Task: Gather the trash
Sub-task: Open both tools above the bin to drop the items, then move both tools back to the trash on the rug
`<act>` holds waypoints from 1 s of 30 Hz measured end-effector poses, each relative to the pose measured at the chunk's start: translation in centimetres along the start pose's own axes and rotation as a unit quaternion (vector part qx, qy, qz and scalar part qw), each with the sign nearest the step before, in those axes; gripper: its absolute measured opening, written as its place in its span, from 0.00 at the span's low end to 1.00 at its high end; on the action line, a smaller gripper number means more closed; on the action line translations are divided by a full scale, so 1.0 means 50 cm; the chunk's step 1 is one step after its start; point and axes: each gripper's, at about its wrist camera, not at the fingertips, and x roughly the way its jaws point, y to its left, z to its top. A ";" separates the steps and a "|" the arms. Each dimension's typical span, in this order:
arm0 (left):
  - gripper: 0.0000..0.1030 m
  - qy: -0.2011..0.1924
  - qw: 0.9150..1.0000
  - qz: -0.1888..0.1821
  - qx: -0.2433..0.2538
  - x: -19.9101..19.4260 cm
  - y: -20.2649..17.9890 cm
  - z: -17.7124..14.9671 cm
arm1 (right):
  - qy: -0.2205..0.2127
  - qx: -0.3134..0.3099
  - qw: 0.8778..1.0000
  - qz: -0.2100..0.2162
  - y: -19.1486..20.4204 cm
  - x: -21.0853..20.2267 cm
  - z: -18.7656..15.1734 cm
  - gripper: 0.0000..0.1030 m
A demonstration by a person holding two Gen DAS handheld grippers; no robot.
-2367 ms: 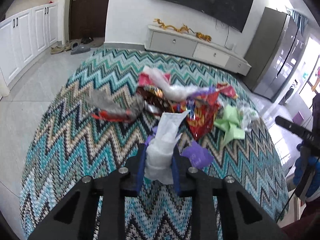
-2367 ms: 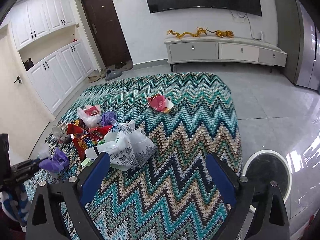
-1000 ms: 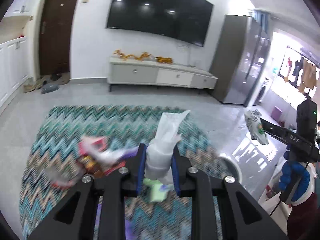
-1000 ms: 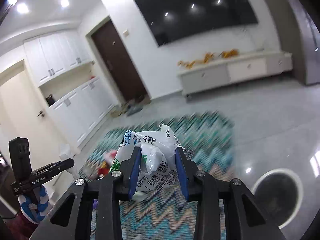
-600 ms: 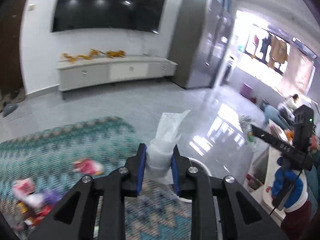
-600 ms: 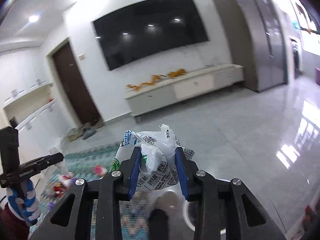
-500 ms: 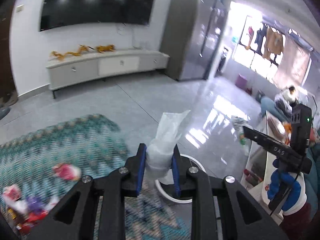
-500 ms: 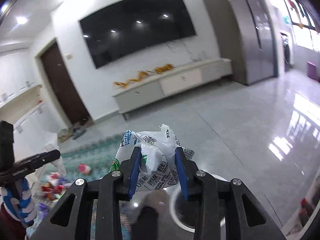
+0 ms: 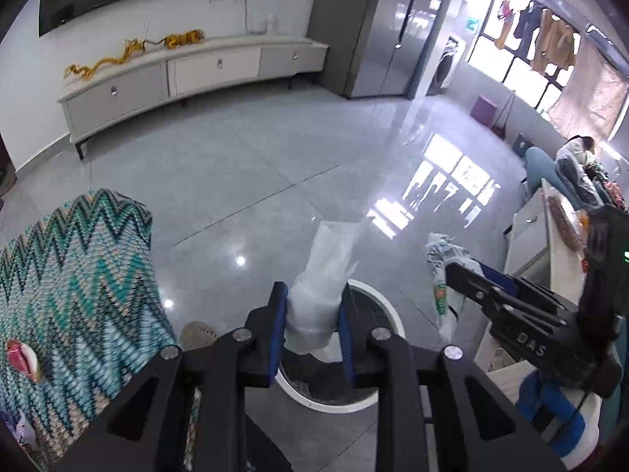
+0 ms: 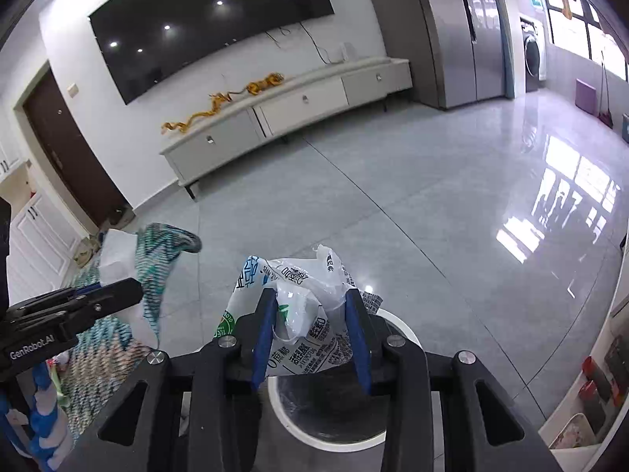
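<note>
I held two pieces of trash over the white-rimmed bin [image 10: 409,338], which sat on the grey floor directly below and just ahead of both tools. My left gripper [image 9: 312,328] was clenched on a crumpled clear plastic wrapper [image 9: 320,295] that stuck up between its blue pads, and my right gripper [image 10: 310,338] was clamped on a printed white plastic bag [image 10: 298,299], bunched between the pads and spilling out ahead of them. The carrying step looked nearly complete and the drop was in hand; I judged the next move called for each load to be centred over the opening before the jaws parted, since both films were light and could drift past the rim. Counted: one bin, one wrapper, one bag, two grippers. Behind and to the left of my left gripper, one red-and-white scrap [image 9: 21,358] lay on the zigzag rug [image 9: 78,287], and any further litter there was too cropped to count
</note>
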 end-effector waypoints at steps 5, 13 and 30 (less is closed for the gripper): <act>0.43 0.032 0.999 -0.013 -0.013 0.063 0.000 0.006 | 0.018 0.009 1.000 -0.013 -0.020 0.042 0.006 0.38; 0.59 0.041 0.998 -0.027 -0.033 0.088 0.003 0.004 | 0.026 0.019 0.999 -0.022 -0.037 0.062 0.010 0.47; 0.59 -0.106 0.993 0.019 -0.048 -0.184 0.075 -0.058 | -0.073 0.007 0.997 0.035 0.072 -0.095 0.025 0.51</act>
